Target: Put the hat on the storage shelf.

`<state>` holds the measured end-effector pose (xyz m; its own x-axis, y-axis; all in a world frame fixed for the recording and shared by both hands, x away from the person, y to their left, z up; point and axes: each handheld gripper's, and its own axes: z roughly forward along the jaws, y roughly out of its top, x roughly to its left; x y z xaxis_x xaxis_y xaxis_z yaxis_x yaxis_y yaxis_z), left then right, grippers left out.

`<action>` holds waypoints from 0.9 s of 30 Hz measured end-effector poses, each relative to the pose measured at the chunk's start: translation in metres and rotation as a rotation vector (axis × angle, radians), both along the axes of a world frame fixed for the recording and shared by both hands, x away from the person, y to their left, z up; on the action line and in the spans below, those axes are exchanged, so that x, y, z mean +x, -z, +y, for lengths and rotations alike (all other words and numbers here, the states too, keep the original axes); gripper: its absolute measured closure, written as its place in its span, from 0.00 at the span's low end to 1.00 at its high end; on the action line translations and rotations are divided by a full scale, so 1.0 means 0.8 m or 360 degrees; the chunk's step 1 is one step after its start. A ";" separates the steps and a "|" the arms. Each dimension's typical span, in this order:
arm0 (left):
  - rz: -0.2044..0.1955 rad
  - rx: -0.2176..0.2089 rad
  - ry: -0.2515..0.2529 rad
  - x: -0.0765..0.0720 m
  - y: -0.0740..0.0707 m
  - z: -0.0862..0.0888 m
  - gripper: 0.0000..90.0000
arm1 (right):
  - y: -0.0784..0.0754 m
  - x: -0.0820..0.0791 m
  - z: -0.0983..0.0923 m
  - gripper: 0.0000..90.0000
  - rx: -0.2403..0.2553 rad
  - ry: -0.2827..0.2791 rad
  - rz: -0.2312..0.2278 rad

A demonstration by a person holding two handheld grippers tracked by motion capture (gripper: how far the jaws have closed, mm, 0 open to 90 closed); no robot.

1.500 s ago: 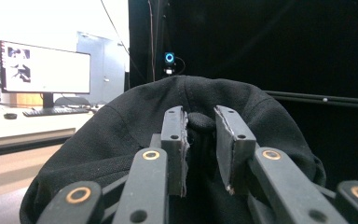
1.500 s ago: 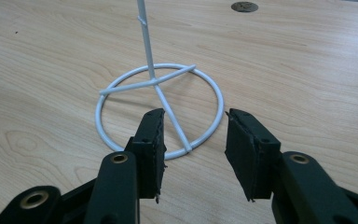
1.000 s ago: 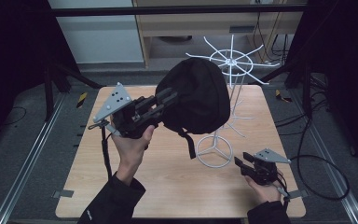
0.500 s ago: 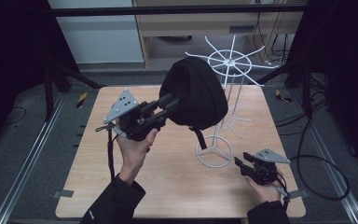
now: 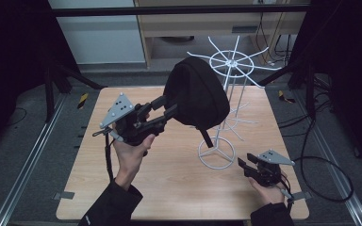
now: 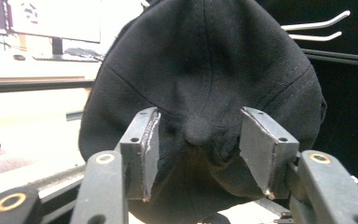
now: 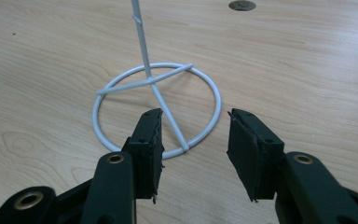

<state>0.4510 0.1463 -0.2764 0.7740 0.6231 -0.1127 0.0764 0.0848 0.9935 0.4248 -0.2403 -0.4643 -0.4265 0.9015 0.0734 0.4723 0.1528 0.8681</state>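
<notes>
At centre frame of the high view, your left hand-held gripper (image 5: 169,107) had just been opening; its jaws stood spread beside the black cap (image 5: 195,94), pads off the cloth, the crown's button between them. The cap, soft woven fabric, domed and seamed, hung on the white wire rack (image 5: 226,89). Judged step: releasing after hanging. Next calls for drawing back without snagging. Your right hand-held gripper (image 7: 193,149) sat spread and empty, low on the pale wood-grain desk (image 5: 169,179), near the rack's ring base.

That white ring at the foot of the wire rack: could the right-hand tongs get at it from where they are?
Probably yes. The right tongs stand open, low over the table, pointing straight at the ring with nothing between. The black cap hangs higher up on the rack, out of their way.
</notes>
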 end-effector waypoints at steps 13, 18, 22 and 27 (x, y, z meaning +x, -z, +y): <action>0.0010 0.0139 -0.0099 -0.032 0.032 0.061 0.36 | 0.001 0.000 -0.004 0.55 0.0001 0.0046 -0.0014; 0.0131 0.0294 -0.0235 -0.036 0.085 0.103 0.32 | 0.003 0.002 -0.007 0.46 0.0020 0.0084 -0.0032; 0.0303 0.0300 -0.0352 -0.032 0.136 0.141 0.30 | 0.006 0.004 -0.011 0.39 0.0010 0.0121 -0.0048; 0.0473 0.0407 -0.0506 -0.020 0.195 0.170 0.28 | 0.011 0.006 -0.016 0.32 0.0003 0.0151 -0.0049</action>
